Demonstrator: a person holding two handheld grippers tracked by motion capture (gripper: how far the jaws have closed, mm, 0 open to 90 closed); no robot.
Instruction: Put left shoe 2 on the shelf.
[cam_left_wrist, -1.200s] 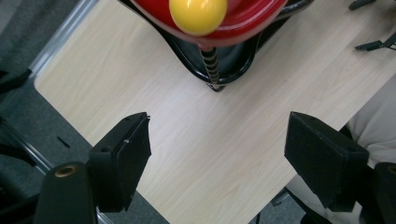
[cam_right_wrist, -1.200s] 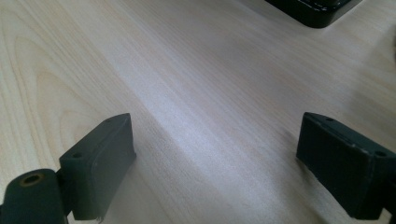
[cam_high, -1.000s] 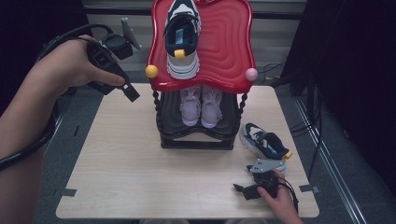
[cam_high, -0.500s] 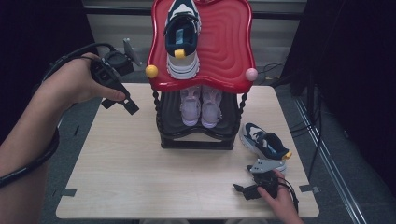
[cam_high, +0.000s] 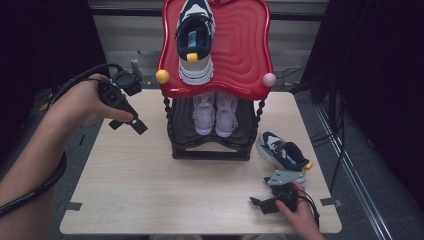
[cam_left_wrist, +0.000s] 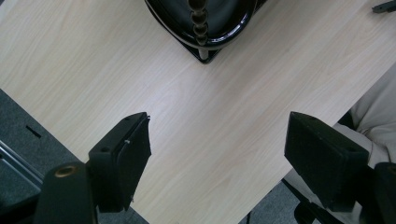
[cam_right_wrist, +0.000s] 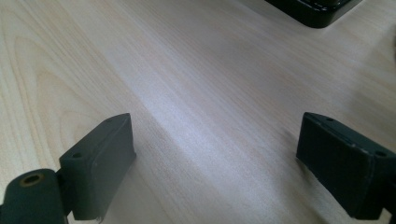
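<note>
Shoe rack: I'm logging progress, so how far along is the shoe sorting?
One navy-and-white shoe sits on the red top shelf; a pink pair fills the lower shelf. Both grippers, left and right, are open and empty. Its mate lies on the table, unplaced.

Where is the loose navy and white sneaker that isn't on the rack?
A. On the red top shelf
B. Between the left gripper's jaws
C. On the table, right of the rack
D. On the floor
C: the loose sneaker lies on the table just right of the black rack, near the right gripper.
</note>
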